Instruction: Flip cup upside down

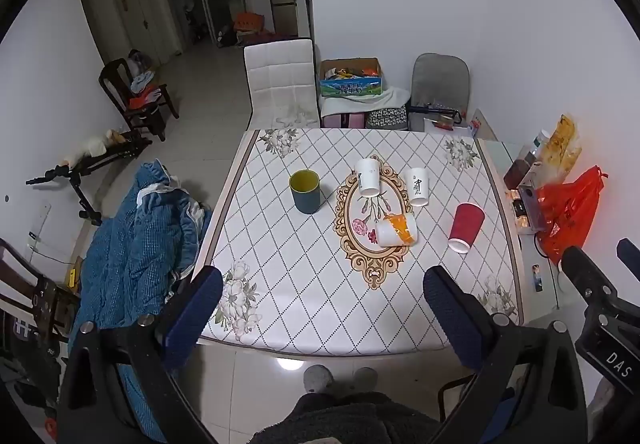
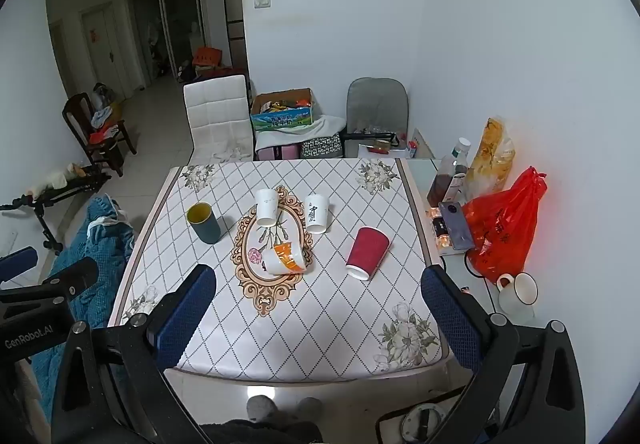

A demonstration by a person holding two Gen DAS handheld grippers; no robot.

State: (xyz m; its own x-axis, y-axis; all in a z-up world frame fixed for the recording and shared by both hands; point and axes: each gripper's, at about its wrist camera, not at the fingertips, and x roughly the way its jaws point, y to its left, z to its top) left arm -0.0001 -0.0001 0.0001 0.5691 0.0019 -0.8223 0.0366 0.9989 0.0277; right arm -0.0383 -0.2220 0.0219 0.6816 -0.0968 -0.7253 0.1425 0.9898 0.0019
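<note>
A dark green cup with a yellow inside (image 1: 305,191) (image 2: 203,222) stands upright, mouth up, on the left of the patterned table (image 1: 288,284) (image 2: 340,340). Two white paper cups (image 1: 367,177) (image 1: 417,186) stand mouth down behind the middle. An orange-and-white cup (image 1: 396,230) (image 2: 285,258) and a red cup (image 1: 465,226) (image 2: 367,252) lie on their sides. My left gripper (image 1: 322,308) and right gripper (image 2: 318,306) are both open and empty, held above the table's near edge, well short of all cups.
A red plastic bag (image 2: 502,228), bottles (image 2: 448,173), a phone (image 2: 456,224) and a white mug (image 2: 518,294) crowd the side shelf on the right. A blue blanket (image 1: 136,244) lies left of the table. A white chair (image 1: 280,83) and boxes stand behind.
</note>
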